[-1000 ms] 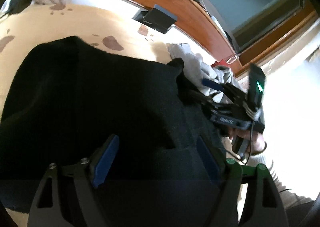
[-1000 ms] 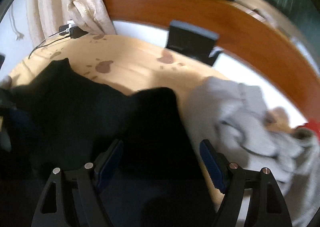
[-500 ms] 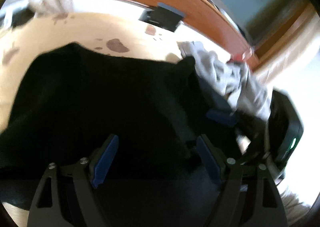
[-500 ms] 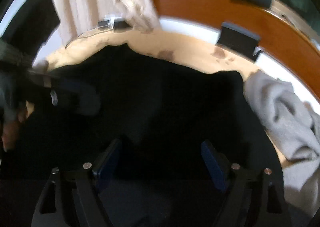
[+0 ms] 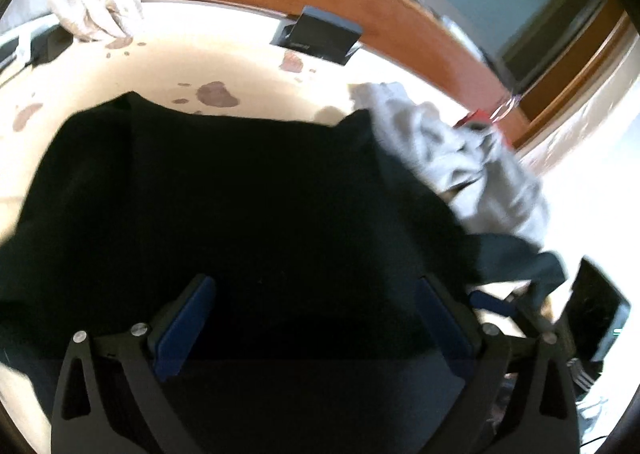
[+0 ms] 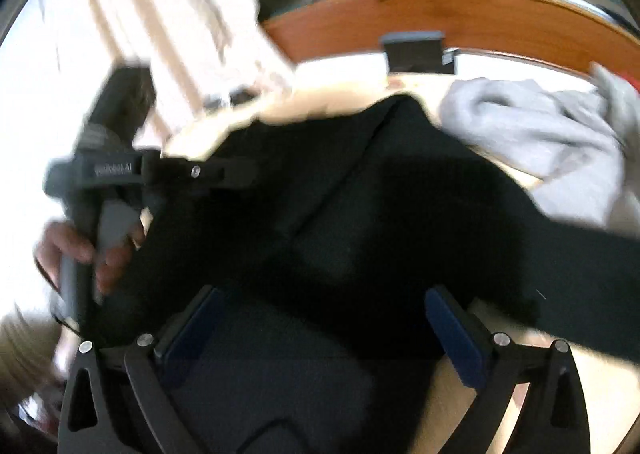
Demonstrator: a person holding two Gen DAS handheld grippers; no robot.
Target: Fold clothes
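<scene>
Tabletop, black garment lengthwise left-right

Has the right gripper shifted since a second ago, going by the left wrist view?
Yes. The right gripper, jaws opening, has dropped down the frame, from level with the grey garment to well below it, beside the black garment.

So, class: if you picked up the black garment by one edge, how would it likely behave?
The black garment would probably droop limply: it lies in soft folds. It likely feels thick and fairly heavy. Pushed, it should bunch up like the crumpled grey garment beside it.
</scene>
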